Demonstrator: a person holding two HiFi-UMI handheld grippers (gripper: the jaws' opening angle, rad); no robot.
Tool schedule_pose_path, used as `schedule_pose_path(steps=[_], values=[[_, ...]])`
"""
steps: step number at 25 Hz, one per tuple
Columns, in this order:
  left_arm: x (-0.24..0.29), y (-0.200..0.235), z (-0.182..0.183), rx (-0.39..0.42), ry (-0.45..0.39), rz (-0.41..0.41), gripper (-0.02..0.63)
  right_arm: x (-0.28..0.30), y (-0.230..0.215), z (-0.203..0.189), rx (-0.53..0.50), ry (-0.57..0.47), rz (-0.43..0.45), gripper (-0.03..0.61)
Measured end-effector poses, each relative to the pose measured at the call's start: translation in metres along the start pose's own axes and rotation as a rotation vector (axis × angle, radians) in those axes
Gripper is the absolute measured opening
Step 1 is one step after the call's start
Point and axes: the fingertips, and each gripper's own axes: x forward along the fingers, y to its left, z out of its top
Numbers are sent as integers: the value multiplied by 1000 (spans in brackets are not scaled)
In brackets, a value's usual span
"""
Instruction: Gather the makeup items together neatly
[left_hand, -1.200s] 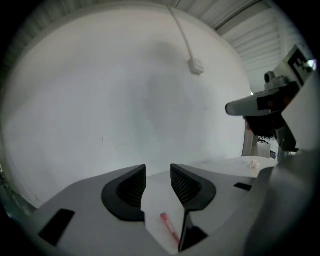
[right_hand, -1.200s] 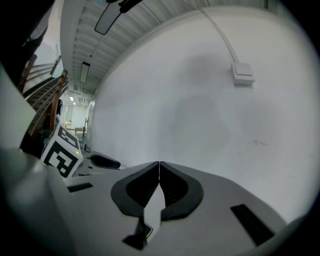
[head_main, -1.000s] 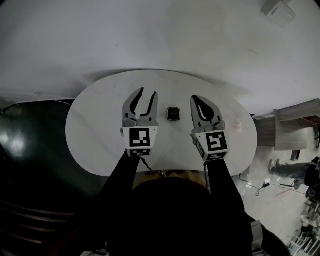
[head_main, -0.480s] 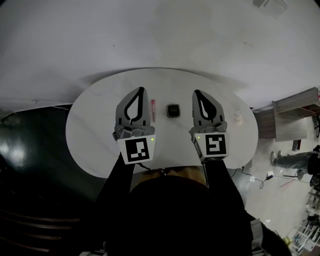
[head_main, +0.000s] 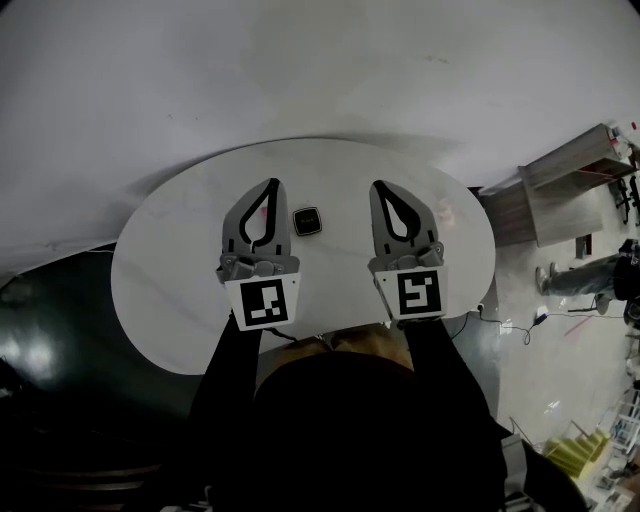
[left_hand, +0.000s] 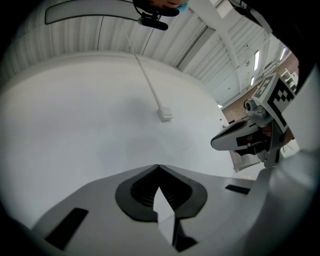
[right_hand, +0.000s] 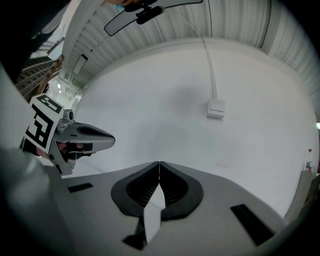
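Both level, shut, prob. empty: L gripper (head_main: 269, 184), R gripper (head_main: 380, 186).

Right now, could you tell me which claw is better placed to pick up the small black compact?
Left, probably. The black compact lies just beside the left claw, with a wider gap to the right claw. Both claws are shut and empty, so either must open first.

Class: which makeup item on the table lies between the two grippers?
The black square compact. The pink stick shows under the left gripper, and the pale item lies right of the right gripper.
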Motion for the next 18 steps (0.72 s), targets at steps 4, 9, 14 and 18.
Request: schedule_pose_path(steps=[4, 9, 14, 18], values=[[20, -41, 14, -7, -18, -46, 16, -21, -37, -5, 6, -8, -36, 26], [50, -102, 30, -10, -30, -102, 16, -48, -98, -23, 14, 9, -82, 26], [84, -168, 40, -39, 0, -141, 17, -78, -171, -39, 27, 23, -128, 26], [105, -226, 47, -29, 28, -189, 16, -104, -224, -56, 60, 39, -171, 26]])
